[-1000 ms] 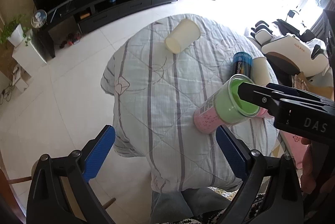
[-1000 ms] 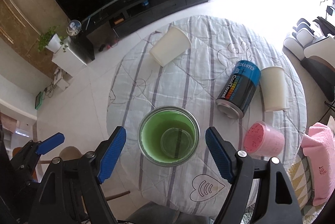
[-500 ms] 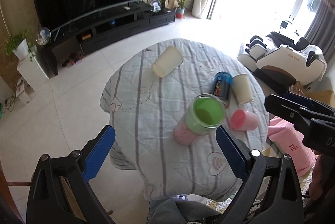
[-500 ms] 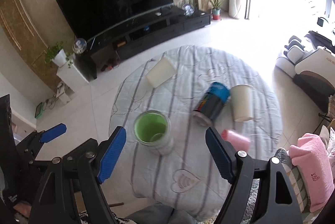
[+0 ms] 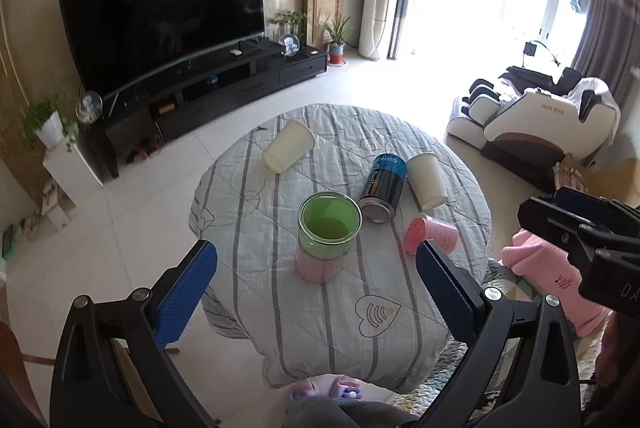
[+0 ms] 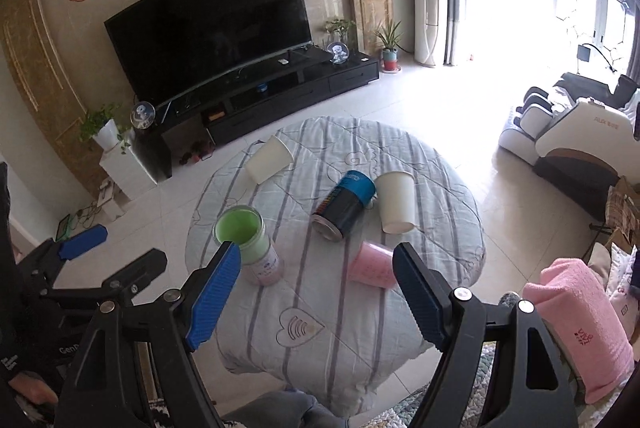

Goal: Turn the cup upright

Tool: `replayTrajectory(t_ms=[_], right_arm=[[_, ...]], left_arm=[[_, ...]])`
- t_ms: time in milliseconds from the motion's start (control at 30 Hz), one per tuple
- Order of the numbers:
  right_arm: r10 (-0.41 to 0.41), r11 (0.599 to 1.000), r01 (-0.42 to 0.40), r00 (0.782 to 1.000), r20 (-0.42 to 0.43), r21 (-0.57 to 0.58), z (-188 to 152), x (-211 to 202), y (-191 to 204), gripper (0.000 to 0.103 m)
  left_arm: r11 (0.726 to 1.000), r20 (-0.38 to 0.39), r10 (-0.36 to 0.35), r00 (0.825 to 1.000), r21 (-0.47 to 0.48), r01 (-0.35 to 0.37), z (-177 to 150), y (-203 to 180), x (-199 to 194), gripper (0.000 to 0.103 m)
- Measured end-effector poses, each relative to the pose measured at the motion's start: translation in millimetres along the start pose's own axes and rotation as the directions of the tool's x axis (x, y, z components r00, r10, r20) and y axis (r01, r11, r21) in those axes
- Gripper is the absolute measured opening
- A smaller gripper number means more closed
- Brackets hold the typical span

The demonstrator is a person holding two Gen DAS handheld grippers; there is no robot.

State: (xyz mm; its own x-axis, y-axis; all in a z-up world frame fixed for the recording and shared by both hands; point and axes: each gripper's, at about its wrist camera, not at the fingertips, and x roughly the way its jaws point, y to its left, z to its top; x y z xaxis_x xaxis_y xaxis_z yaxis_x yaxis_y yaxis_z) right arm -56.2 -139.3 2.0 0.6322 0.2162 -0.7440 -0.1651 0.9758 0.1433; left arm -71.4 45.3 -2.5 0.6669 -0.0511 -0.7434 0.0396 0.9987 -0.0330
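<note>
A living room with pale floor tiles holds a round table (image 5: 400,348) under a striped quilted cloth; a dark TV (image 5: 164,8) on a low black stand sits beyond it and a white massage chair (image 5: 552,120) stands off to the right of the table.

The green cup (image 5: 329,234) stands upright on the table, mouth up, its lower band pink, on the near-left part of the cloth. Just right of the cup and farther back lies a blue can (image 5: 382,186) on its side. A white cup (image 5: 427,180) lies on its side touching the can's right flank. A pink cup (image 5: 431,235) lies on its side to the right of the green cup, nearer than the can. Another white cup (image 5: 289,151) lies tipped over well behind the green cup, toward the TV.

The left gripper (image 5: 316,274) hangs above the table's near edge, its blue pads spread wide with nothing between them. The right gripper (image 6: 316,278) is likewise wide apart and empty, raised clear of the green cup (image 6: 246,242), which shows just past its left finger (image 6: 214,294). A pink towel (image 6: 580,324) lies to the right of the table.
</note>
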Motion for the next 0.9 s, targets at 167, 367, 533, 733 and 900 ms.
replayTrajectory(t_ms=[167, 367, 533, 733, 900], right_arm=[[-0.028, 0.999, 0.028, 1.0, 0.009, 0.034, -16, -8, -2, 0.08], [-0.064, 0.993, 0.065, 0.998, -0.015, 0.094, -31, -5, -8, 0.08], [-0.063, 0.99, 0.068, 0.997, -0.045, 0.123, -39, -1, -10, 0.08], [-0.068, 0.99, 0.073, 0.997, -0.043, 0.122, -43, -2, -9, 0.08], [-0.073, 0.99, 0.075, 0.997, -0.025, 0.117, -41, -8, -7, 0.08]], left_arm=[[0.998, 0.012, -0.019, 1.0, 0.052, 0.019, -7, -6, -7, 0.102], [0.996, -0.019, -0.046, 0.999, 0.075, 0.047, -17, -7, -3, 0.102], [0.995, -0.035, -0.05, 0.998, 0.08, 0.053, -24, -7, -1, 0.102], [0.996, -0.037, -0.048, 0.998, 0.073, 0.051, -25, -4, -2, 0.102], [0.996, -0.022, -0.044, 0.999, 0.074, 0.045, -24, -5, -5, 0.102]])
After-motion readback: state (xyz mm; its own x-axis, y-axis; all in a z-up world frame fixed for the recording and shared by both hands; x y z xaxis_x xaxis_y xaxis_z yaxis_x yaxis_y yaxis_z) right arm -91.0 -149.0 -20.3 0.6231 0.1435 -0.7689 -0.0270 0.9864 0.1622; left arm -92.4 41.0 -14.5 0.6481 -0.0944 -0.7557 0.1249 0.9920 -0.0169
